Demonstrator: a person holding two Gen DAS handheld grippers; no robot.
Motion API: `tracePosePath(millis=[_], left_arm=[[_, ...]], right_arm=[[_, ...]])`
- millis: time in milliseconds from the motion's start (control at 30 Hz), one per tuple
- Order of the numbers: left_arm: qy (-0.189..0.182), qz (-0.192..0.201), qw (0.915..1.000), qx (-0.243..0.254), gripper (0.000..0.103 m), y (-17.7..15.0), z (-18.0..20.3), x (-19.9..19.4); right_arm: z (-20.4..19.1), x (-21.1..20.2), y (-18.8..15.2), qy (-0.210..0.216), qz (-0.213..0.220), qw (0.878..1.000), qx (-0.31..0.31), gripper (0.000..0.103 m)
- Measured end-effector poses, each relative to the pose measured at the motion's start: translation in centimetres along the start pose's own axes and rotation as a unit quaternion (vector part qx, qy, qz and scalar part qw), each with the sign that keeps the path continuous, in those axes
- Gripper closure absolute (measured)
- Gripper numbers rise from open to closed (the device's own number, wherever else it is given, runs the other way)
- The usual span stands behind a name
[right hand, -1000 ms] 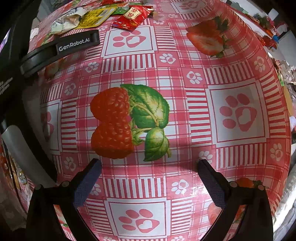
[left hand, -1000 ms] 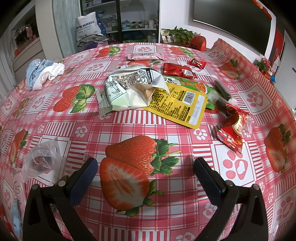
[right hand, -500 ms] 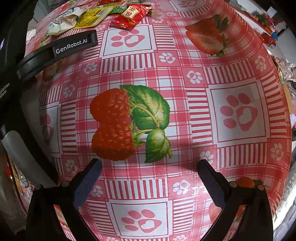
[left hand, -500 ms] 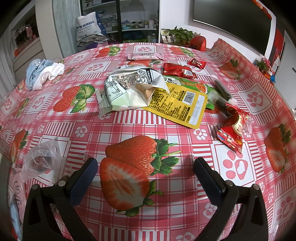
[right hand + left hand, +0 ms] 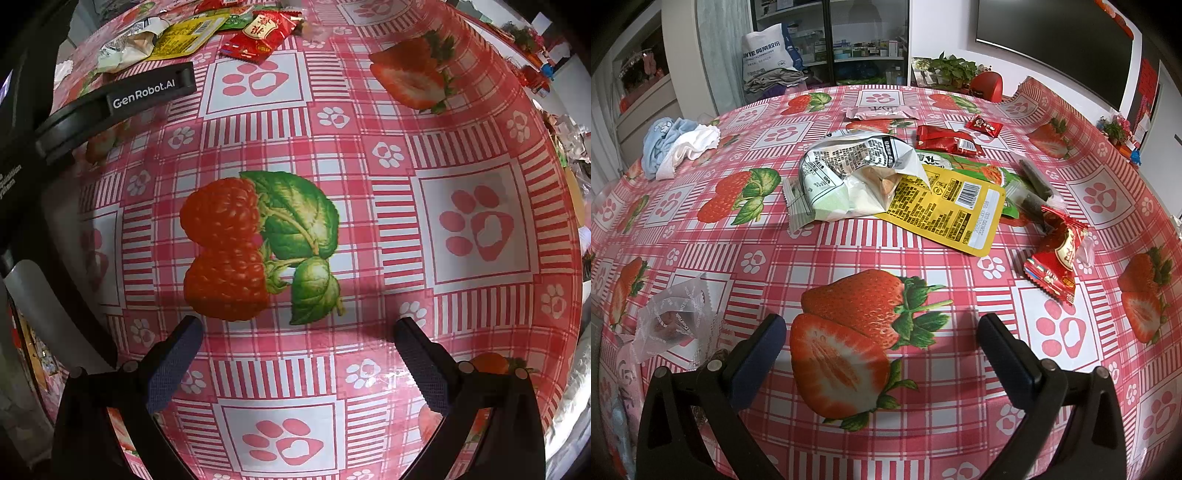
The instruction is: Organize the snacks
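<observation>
Snack packets lie in a loose pile mid-table in the left wrist view: a crumpled white-and-green bag [image 5: 849,173], a flat yellow pouch [image 5: 945,210], a green pouch [image 5: 979,170], dark sticks [image 5: 1034,184], a red candy packet [image 5: 1056,262], red packets [image 5: 945,140] and a pink packet [image 5: 882,112] further back. My left gripper [image 5: 881,332] is open above a printed strawberry, well short of the pile. My right gripper [image 5: 297,334] is open over bare cloth; the red candy packet [image 5: 262,33] and yellow pouch [image 5: 188,37] sit far ahead.
A clear plastic wrapper [image 5: 676,321] lies near the left gripper's left finger. Blue and white cloths [image 5: 676,144] rest at the table's far left. The left gripper's black body [image 5: 122,99] crosses the right wrist view's upper left. A cabinet, plant and dark screen stand behind the table [image 5: 849,258].
The left wrist view is unchanged. In the right wrist view the cloth pattern has slid slightly downward, so the right gripper has shifted a little toward the snacks.
</observation>
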State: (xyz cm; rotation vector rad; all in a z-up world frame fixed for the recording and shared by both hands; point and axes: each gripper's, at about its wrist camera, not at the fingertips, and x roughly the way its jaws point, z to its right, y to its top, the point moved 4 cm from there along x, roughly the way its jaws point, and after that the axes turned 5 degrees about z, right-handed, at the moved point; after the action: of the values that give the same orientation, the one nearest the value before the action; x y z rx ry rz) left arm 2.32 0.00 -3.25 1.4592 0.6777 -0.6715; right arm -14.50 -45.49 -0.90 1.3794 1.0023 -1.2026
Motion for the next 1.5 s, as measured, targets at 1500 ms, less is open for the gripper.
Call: tracePosePath(millis=[1500], left_arm=[[-0.057,-0.282,0.9577,-0.012,0.0,-5.8,-20.4,-6.8]], right_arm=[[-8.9,-1.6,2.6,-0.001,-0.084,0.995,-0.061,0.0]])
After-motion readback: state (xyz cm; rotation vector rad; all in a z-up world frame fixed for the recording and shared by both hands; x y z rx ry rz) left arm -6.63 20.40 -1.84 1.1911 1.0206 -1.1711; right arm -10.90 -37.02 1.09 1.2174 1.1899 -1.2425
